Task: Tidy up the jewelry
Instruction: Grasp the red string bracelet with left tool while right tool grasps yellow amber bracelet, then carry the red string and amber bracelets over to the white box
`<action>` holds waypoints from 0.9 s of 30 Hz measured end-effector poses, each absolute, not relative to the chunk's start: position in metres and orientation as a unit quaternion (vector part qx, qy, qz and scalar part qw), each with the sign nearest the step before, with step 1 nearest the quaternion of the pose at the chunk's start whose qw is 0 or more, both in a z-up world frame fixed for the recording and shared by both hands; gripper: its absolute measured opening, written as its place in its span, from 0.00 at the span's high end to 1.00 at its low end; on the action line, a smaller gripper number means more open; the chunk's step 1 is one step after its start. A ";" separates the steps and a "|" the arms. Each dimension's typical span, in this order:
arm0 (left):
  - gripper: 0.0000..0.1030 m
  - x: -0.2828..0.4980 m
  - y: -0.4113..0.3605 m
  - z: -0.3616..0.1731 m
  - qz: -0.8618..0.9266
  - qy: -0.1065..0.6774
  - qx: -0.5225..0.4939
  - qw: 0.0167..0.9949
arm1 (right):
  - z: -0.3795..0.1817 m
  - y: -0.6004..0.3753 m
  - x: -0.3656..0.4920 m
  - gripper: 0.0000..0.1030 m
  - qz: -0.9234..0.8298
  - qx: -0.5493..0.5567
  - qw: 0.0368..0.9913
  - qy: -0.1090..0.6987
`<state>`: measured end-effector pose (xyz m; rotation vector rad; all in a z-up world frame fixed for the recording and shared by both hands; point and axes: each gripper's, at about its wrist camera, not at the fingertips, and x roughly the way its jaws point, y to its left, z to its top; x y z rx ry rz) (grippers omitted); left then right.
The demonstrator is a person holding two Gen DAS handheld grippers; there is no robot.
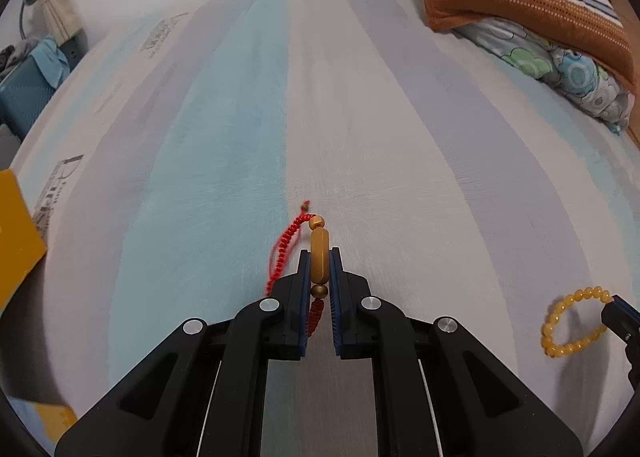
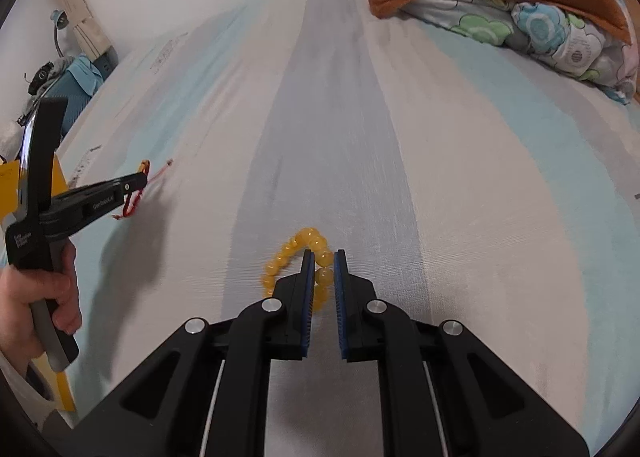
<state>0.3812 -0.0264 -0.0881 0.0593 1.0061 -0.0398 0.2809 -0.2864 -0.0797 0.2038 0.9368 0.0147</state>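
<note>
Left wrist — two bracelets (image 1: pixel 319 257), two tools (image 1: pixel 320 257)

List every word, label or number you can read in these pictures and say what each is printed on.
"GenRobot.AI": on the side of the left gripper, in the right wrist view.
Small white lettering on the gripper handle: too small to read.
Dark print along the bed sheet edge: large letters, blurred and cut off, not readable.
Further print on the sheet farther back: blurred, not readable.
</note>
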 end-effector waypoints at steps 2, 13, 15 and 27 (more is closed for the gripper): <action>0.92 0.373 -0.025 -0.080 -0.019 0.482 0.025 0.876 | -0.073 -0.283 0.276 0.91 0.007 0.098 0.889 0.447; 0.92 0.329 -0.020 -0.038 -0.031 0.485 -0.001 0.874 | -0.038 -0.270 0.246 0.91 0.007 0.091 0.897 0.432; 0.92 0.319 -0.019 -0.030 -0.028 0.483 0.003 0.875 | -0.032 -0.267 0.239 0.91 0.007 0.088 0.898 0.430; 0.92 0.241 -0.011 0.018 -0.019 0.464 -0.007 0.886 | 0.004 -0.239 0.191 0.91 0.016 0.085 0.905 0.417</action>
